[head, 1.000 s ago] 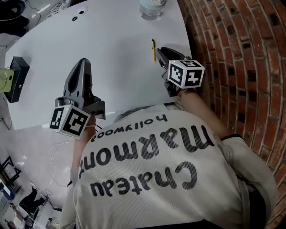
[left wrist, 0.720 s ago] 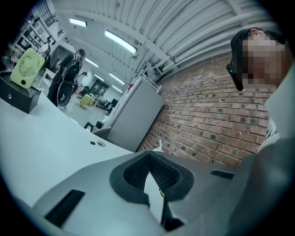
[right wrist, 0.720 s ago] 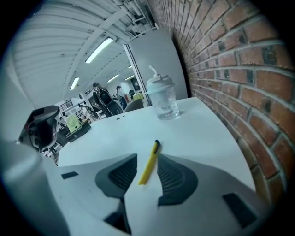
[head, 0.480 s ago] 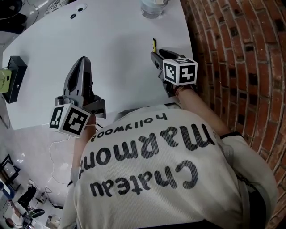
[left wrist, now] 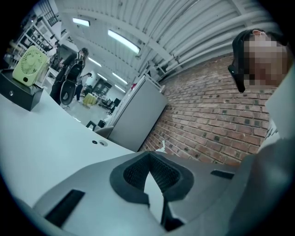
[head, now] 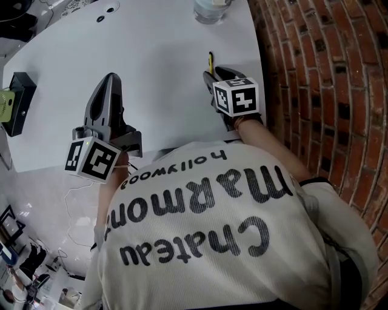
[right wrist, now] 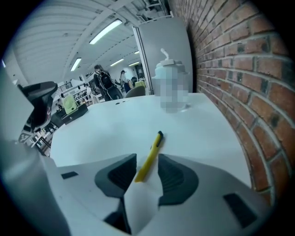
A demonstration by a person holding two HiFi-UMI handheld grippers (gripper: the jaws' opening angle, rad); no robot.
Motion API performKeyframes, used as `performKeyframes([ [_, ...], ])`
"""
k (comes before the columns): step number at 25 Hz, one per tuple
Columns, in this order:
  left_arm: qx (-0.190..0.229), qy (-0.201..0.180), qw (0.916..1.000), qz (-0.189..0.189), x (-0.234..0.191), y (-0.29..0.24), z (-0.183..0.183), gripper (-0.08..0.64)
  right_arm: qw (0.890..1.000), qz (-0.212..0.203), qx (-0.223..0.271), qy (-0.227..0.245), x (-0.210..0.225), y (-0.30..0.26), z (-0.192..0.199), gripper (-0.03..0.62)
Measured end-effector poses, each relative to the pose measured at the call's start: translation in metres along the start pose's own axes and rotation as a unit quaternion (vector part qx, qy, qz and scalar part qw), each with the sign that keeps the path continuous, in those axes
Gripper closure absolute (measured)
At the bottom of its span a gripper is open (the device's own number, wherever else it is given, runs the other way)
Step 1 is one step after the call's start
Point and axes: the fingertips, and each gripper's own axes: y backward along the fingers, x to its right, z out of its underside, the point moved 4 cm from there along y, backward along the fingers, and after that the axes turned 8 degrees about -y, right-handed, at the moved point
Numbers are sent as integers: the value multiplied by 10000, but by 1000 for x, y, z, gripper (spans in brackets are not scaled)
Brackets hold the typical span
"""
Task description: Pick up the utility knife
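Observation:
A slim yellow utility knife [head: 210, 59] with a black tip lies on the white table [head: 151, 54] near its right edge. In the right gripper view the knife [right wrist: 151, 156] runs away from me, and its near end lies between the two dark pads. My right gripper [head: 213, 74] hangs tilted down over that end. Its jaws have just been opening and now stand open around the knife [right wrist: 147, 159], the pads not pressing on it. My left gripper [head: 111, 79] rests low over the table at the left, jaws shut [left wrist: 148, 153] and empty.
A clear lidded cup [head: 211, 9] stands at the table's far edge beyond the knife. A black box [head: 18, 106] with a green fan [left wrist: 30, 64] sits at the far left. A brick wall [head: 327, 91] runs close along the table's right side.
The right gripper has shifted left and sunk toward the knife's near end, its marker cube turning. The left gripper has stayed put.

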Motion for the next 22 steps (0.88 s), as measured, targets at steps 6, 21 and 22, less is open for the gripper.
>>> performKeyframes([
  [6, -6, 2, 10000, 20, 5, 2, 4, 558, 9980, 217, 103, 592, -1, 0, 2, 477],
  [21, 6, 70, 9979, -642, 32, 64, 33, 558, 9989, 150, 135, 417, 9, 0, -2, 553],
  [22, 18, 80, 9975, -700, 33, 70, 35, 558, 9990, 163, 133, 401, 9, 0, -3, 558],
])
